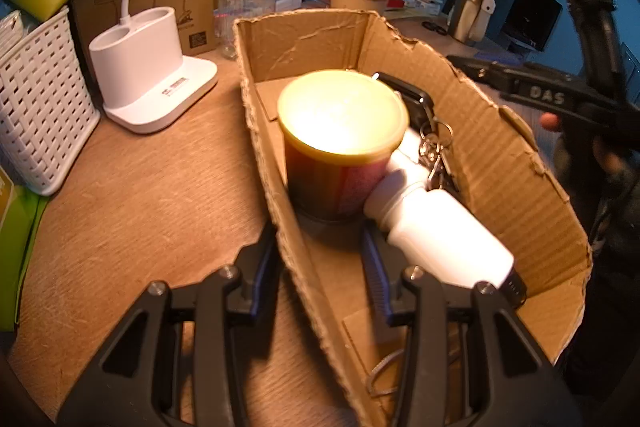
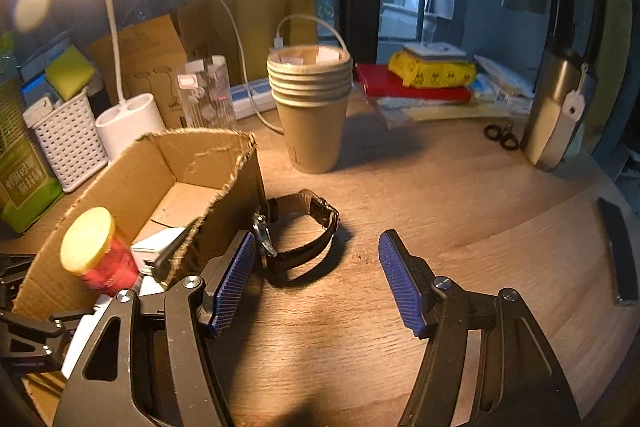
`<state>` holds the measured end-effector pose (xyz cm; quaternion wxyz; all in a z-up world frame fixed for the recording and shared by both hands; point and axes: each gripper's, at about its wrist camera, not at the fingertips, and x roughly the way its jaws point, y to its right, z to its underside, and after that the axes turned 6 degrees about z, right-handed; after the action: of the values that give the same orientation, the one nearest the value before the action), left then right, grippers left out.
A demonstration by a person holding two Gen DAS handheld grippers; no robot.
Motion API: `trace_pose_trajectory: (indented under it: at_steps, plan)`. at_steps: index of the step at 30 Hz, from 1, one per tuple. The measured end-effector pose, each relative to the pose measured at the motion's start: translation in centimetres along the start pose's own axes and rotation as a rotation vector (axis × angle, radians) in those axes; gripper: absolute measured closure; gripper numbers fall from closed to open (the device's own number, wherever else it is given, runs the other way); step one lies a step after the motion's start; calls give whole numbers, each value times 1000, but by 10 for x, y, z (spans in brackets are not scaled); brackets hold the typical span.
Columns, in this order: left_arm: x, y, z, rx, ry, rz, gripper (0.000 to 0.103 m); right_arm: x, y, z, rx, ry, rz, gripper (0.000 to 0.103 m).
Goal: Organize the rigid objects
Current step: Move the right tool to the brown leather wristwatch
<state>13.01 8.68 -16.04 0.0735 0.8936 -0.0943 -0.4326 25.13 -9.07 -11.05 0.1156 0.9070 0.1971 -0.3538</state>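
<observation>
**Box held at its wall, watch out on the desk**

The wooden desk [image 2: 460,195] carries a torn cardboard box [image 1: 500,163]. The left gripper [image 1: 320,267] is clamped on the box's near wall, one pad outside, one inside. In the box stand a red can with a yellow lid [image 1: 344,147] and, at its 4 o'clock, a white bottle [image 1: 444,231] on its side; keys [image 1: 434,151] lie at the can's 3 o'clock. A stack of paper cups [image 2: 310,95] stands at the box's 1 o'clock. The right gripper [image 2: 318,279] hovers with fingers apart and nothing between them. A black wristwatch [image 2: 308,231] lies on the desk just beside the box's outer wall, at 11 o'clock from that gripper.
</observation>
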Motion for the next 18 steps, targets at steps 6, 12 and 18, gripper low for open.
trace_pose_trajectory:
  at_steps: [6, 12, 18]
  plan:
    - [0, 0, 0, 0, 0, 0, 61, 16, 3, 2, -10, -40, -58, 35]
    - [0, 0, 0, 0, 0, 0, 61, 28, 7, -5, -52, -57, -124, 28]
    - [0, 0, 0, 0, 0, 0, 61, 38, 11, -9, -64, -71, -213, 27]
